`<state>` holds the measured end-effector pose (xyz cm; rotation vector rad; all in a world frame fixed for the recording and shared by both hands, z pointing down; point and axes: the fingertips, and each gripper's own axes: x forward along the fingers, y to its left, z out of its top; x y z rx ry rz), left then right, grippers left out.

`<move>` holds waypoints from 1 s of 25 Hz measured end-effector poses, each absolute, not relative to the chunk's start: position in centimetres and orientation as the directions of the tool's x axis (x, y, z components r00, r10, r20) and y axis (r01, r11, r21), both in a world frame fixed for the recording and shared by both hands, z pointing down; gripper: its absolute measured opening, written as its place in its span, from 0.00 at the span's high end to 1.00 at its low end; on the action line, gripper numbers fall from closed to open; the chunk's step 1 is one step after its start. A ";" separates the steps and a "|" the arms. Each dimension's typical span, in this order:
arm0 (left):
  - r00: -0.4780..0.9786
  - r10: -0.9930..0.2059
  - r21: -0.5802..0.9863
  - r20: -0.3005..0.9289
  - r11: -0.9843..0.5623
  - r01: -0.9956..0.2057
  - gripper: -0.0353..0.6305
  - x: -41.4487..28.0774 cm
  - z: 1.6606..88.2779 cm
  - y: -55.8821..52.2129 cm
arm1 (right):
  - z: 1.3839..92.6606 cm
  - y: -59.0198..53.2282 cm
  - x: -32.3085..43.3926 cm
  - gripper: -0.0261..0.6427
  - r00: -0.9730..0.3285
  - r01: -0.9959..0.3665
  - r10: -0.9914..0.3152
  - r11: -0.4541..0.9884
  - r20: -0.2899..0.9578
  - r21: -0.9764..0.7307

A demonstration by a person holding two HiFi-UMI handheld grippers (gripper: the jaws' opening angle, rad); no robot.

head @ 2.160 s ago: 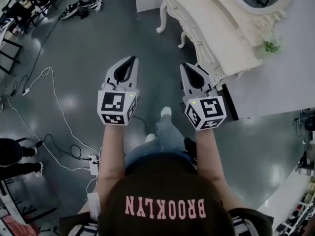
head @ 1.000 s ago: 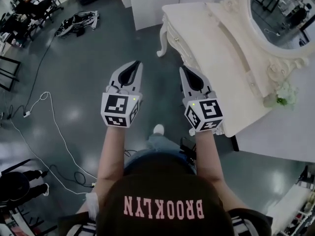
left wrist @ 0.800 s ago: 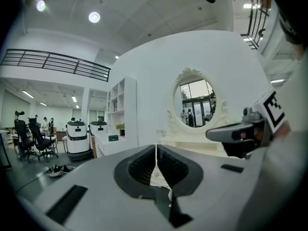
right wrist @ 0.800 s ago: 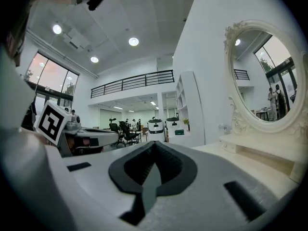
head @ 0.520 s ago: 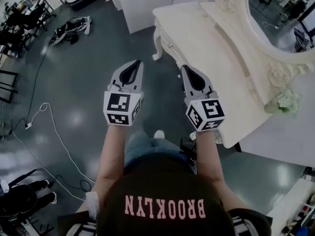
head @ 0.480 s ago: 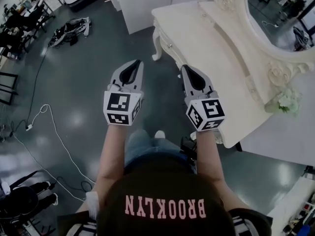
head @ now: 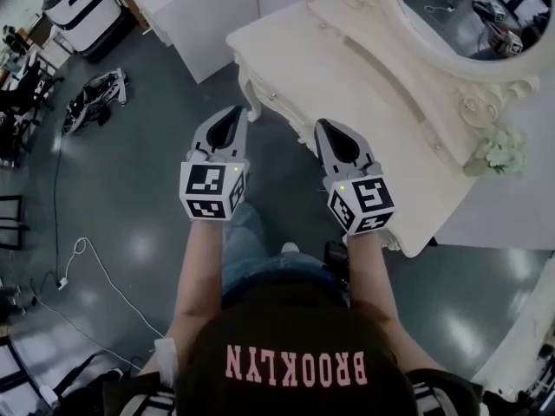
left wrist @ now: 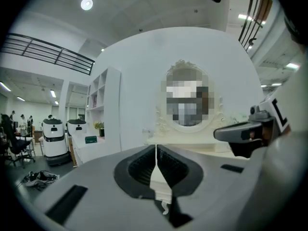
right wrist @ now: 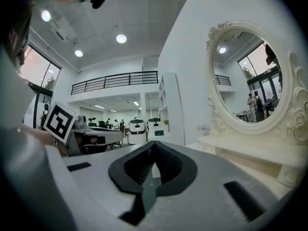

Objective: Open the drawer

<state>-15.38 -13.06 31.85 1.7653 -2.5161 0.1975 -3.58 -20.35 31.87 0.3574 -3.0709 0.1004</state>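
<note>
I am working the approach step: the left gripper (head: 234, 113) and right gripper (head: 323, 128) are both hanging closed and empty over the floor, just short of the desk (head: 347, 85). Its drawer (head: 277, 102) is sitting untouched in the front face under the near edge. Next, I judge, one gripper is needing to open and line up on the drawer's small knob. The only writing I am reading is "BROOKLYN", upside down on the person's dark garment (head: 295, 367).

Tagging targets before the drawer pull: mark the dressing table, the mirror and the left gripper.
dressing table (head: 347, 76), head view, on the bare cream top.
mirror (head: 455, 7), head view, on the glass inside the carved frame.
left gripper (head: 236, 111), head view, at the tip of its closed jaws.
</note>
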 end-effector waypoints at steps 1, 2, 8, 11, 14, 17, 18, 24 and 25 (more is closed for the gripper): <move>-0.326 -0.937 -0.066 0.127 0.320 -0.945 0.93 -15.9 32.1 -13.8 | 32.0 -20.7 -4.0 0.97 -0.968 -0.247 -0.244 0.967 0.061 -0.054; -0.310 -0.942 -0.063 0.131 0.304 -0.951 0.93 -16.6 32.3 -14.5 | 32.2 -21.2 -4.4 0.97 -0.963 -0.265 -0.262 0.963 0.067 -0.053; -0.191 -0.968 -0.061 0.162 0.183 -0.981 0.93 -20.5 32.9 -18.3 | 32.6 -23.8 -7.5 0.97 -0.918 -0.393 -0.386 0.917 0.088 -0.074; -0.146 -0.975 -0.061 0.169 0.138 -0.989 0.93 -23.0 32.8 -19.7 | 32.7 -24.7 -9.3 0.97 -0.894 -0.447 -0.440 0.891 0.090 -0.081; -0.098 -0.980 -0.057 0.173 0.089 -0.994 0.93 -25.7 32.6 -21.3 | 32.5 -25.7 -11.3 0.97 -0.865 -0.501 -0.494 0.862 0.093 -0.083; -0.045 -0.982 -0.054 0.183 0.036 -0.998 0.93 -27.7 32.7 -22.9 | 32.5 -26.5 -12.6 0.97 -0.828 -0.560 -0.552 0.824 0.101 -0.085; -0.026 -0.982 -0.053 0.187 0.017 -0.998 0.93 -28.3 32.8 -23.4 | 32.6 -26.8 -12.9 0.97 -0.814 -0.580 -0.572 0.810 0.104 -0.086; 0.091 -0.967 -0.024 0.239 -0.099 -0.995 0.93 -30.8 34.6 -26.7 | 32.8 -28.5 -14.0 0.97 -0.718 -0.695 -0.683 0.713 0.134 -0.094; 0.111 -0.961 -0.019 0.253 -0.120 -0.993 0.93 -31.0 35.2 -27.2 | 32.9 -28.7 -14.0 0.97 -0.699 -0.714 -0.701 0.694 0.141 -0.093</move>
